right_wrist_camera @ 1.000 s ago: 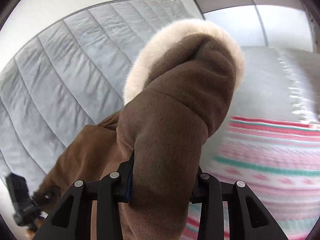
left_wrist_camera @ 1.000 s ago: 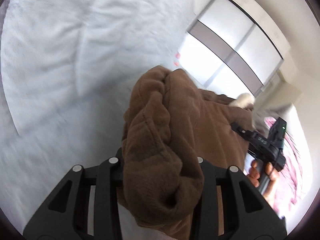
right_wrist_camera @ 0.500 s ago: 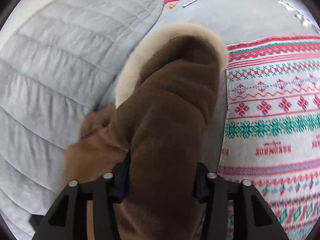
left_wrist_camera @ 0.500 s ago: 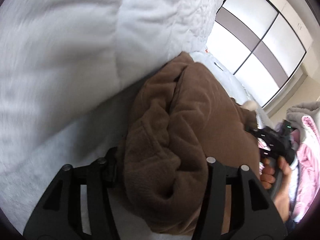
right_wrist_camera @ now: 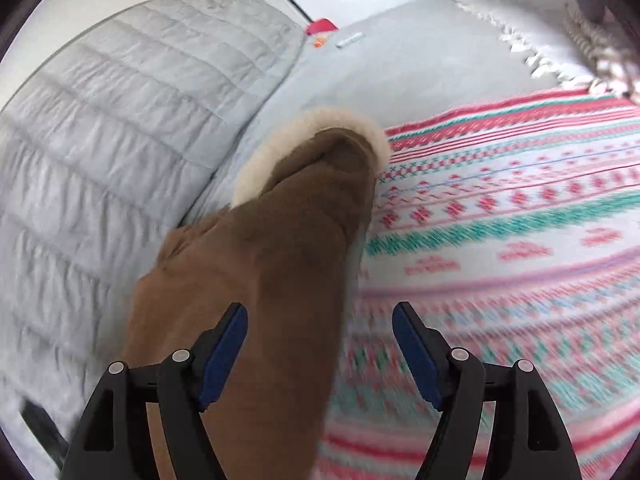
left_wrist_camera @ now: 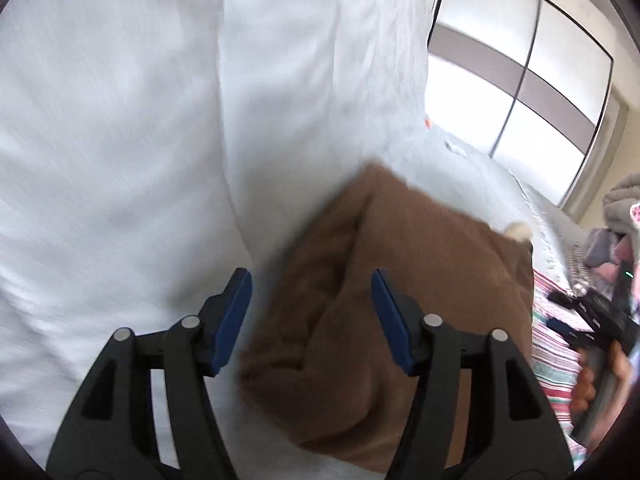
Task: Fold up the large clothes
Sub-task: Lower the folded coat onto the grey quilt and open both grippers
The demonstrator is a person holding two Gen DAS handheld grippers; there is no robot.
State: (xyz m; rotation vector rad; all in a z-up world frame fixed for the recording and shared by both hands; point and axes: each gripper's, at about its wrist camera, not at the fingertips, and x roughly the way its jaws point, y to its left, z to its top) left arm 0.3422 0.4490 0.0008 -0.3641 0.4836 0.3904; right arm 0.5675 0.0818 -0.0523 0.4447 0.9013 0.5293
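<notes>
A brown fleece garment [left_wrist_camera: 420, 280] is seen lying on a bed [right_wrist_camera: 360, 80], bunched into thick folds. In the left wrist view the left gripper [left_wrist_camera: 312, 316] is held with its jaws apart, having just been opening; the brown cloth lies between the blue pads [left_wrist_camera: 232, 320], but neither pad is pressed on it, and a gap is visible beside each. A white quilted duvet [left_wrist_camera: 140, 120] is seen along the far side of the garment, and a wardrobe with light sliding panels [left_wrist_camera: 520, 80] stands beyond the bed's edge. At the right of that view a hand [left_wrist_camera: 600, 384] is seen around the black body of the other tool. In the right wrist view the right gripper [right_wrist_camera: 320, 344] is likewise held with its jaws apart, having just been opening; a fold of the garment lies between them, against or very near the left-side pad, with the other pad well clear. The garment's cream fur trim [right_wrist_camera: 260, 156] is seen at its far end, toward the duvet. A knitted blanket patterned in red, green and white [right_wrist_camera: 520, 240] is spread on the bed just beside the garment, touching its edge.
</notes>
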